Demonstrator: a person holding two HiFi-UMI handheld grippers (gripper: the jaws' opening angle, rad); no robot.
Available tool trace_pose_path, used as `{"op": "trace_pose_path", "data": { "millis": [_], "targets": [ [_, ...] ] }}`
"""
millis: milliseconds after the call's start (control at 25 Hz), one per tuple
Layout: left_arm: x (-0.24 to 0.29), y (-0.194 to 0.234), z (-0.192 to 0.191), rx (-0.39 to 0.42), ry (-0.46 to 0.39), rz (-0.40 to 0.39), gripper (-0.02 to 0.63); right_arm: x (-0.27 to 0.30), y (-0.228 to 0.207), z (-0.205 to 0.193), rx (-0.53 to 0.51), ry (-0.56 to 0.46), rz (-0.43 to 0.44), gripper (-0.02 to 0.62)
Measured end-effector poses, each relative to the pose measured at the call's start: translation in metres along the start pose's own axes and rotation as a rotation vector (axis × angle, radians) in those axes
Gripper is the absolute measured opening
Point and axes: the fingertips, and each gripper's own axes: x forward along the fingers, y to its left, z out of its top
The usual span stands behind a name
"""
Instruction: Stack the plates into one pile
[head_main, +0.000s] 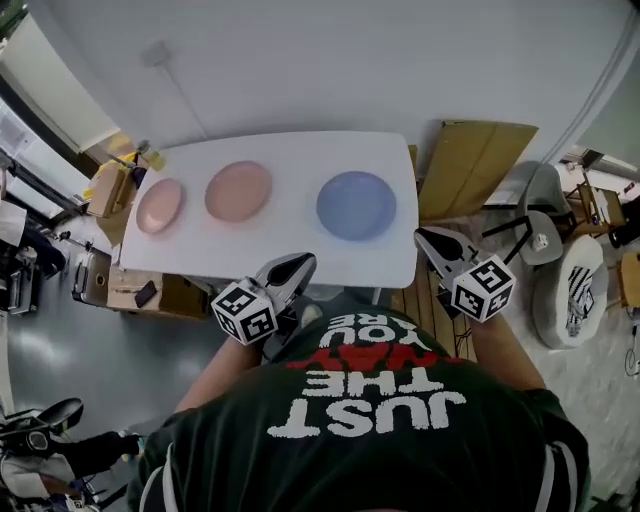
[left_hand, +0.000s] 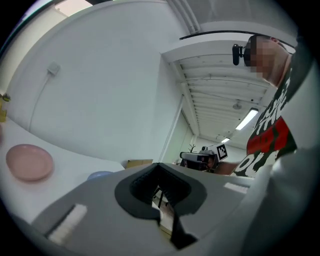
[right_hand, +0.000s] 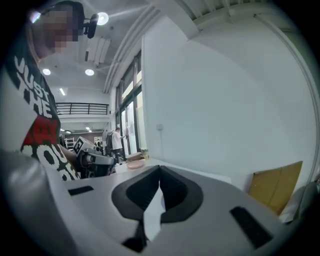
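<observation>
Head view shows left hand-held gripper and right hand-held gripper held near chest, both closed and empty.

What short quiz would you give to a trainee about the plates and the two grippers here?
1. How many plates lie on the table?
2. True or false: the blue plate touches neither of the pink plates.
3. The left gripper and the right gripper are: A) open; B) shut and empty; C) shut on a plate.
Key: 1) three; 2) true; 3) B.
</observation>
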Motion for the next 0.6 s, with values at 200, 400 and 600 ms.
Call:
{"op": "trace_pose_path", "data": {
  "millis": [200,400,600],
  "targets": [
    [0.030,0.089,0.023,0.009,0.133,-0.102,0.008,0.077,-0.023,0.027,0.041,-0.007,-0.100,0.006],
    [0.067,0.161,-0.005,-0.022,0.311,-0.101,0.009,0.117,-0.048,0.033,0.060,0.022,-0.173,0.006],
    [0.114,0.215,-0.060,-0.178,0.441,0.022,0.040,0.125,-0.079,0.018,0.070,0.066,-0.182,0.006]
  ]
}}
